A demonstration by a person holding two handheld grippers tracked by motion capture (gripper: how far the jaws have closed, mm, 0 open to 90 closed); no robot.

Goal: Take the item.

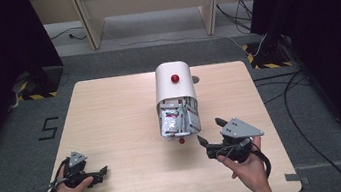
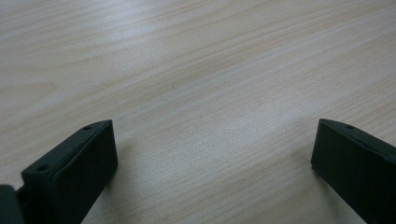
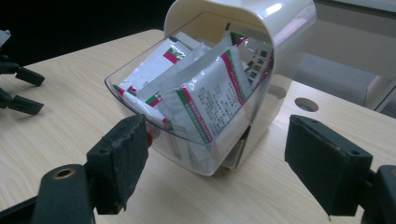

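One white dispenser box (image 1: pixel 174 86) is being counted on one wooden table (image 1: pixel 110 114), with two red knobs (image 1: pixel 174 78), several sachets (image 3: pixel 210 100), and two grippers being held.

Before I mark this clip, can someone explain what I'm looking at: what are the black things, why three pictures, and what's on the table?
A person sits at a wooden table with a two-jaw tool in each hand. The high view looks down from above: left hand-held gripper, right hand-held gripper. The other two pictures come from cameras riding on those tools, looking along their black jaws. In the middle stands a white dispenser box with a red knob; its clear drawer is tipped open, full of sachets. Both tools are open and hold nothing; the right one faces the drawer.
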